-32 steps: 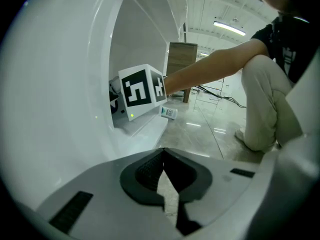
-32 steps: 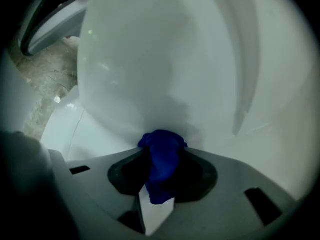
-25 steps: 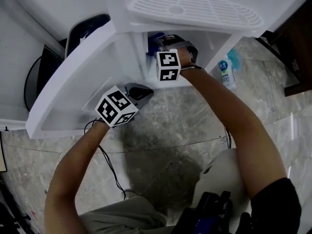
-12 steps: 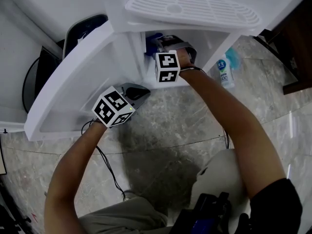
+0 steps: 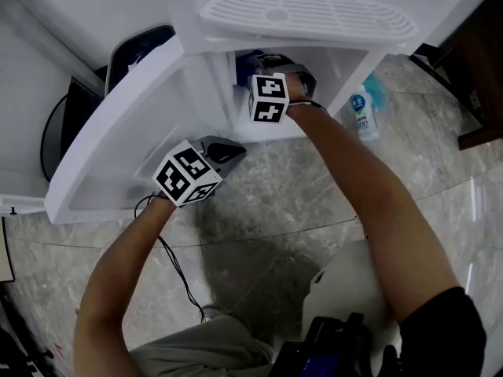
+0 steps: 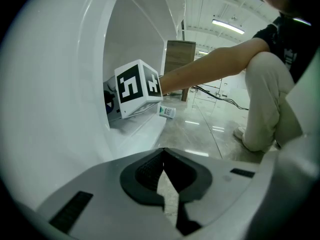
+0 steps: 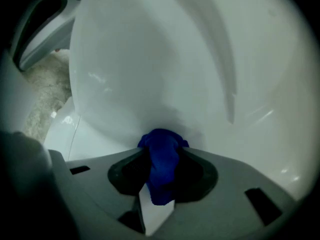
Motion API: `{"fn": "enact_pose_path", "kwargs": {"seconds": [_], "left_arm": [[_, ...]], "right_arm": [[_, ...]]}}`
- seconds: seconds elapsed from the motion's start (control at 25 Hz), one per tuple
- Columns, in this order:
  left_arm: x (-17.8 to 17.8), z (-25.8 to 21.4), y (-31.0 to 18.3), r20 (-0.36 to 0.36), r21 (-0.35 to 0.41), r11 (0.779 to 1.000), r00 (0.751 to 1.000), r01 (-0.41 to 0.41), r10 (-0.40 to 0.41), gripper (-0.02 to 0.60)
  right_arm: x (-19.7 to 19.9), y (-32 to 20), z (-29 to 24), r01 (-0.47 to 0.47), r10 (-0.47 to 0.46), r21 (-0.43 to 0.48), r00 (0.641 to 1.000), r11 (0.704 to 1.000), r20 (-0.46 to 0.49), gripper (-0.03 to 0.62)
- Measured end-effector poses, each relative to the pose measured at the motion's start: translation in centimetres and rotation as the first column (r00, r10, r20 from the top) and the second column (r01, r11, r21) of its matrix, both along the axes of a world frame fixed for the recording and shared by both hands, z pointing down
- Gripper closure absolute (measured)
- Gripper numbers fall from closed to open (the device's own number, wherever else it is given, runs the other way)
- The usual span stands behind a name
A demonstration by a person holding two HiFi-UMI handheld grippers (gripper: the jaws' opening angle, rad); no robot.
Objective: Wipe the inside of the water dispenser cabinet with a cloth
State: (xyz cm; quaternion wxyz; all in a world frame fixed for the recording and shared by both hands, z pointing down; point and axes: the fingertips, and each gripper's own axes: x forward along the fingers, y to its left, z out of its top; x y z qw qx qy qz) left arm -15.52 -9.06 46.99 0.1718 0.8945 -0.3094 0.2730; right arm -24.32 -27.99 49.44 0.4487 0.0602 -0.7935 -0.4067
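Note:
The white water dispenser's cabinet [image 5: 346, 61] stands open, its door [image 5: 118, 140] swung out to the left. My right gripper [image 7: 161, 154] reaches into the cabinet, its marker cube [image 5: 269, 98] at the opening. It is shut on a bunched blue cloth [image 7: 161, 166], whose front end presses against the white inner wall [image 7: 165, 74]. My left gripper [image 6: 164, 171] is shut with nothing in it. It hovers by the door's lower edge, outside the cabinet, with its cube [image 5: 186, 173] toward me. The left gripper view also shows the right cube [image 6: 137, 86].
A small bottle with a blue label [image 5: 361, 115] lies on the marble floor right of the cabinet. The slotted drip tray [image 5: 306, 14] juts out above the opening. A black cable [image 5: 177, 265] trails over the floor by my left arm. A dark bin [image 5: 134, 49] stands behind the door.
The right gripper has rolled a little and shifted slightly upward inside the cabinet with the cloth. The left gripper has barely moved.

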Motion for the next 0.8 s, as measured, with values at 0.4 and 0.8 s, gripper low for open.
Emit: {"fn": "enact_pose_path", "kwargs": {"seconds": [0.4, 0.8], "left_arm": [[1.6, -3.7, -0.7, -0.02, 0.053, 0.999, 1.0, 0.002, -0.001, 0.574], [1.6, -4.6, 0.6, -0.01, 0.052, 0.999, 1.0, 0.012, -0.012, 0.574]], "right_arm": [[2.3, -1.9, -12.1, -0.14, 0.247, -0.235, 0.815, 0.962, 0.524, 0.488], [3.0, 0.6, -23.8, 0.054, 0.328, -0.367, 0.343, 0.929, 0.88, 0.488]]}}
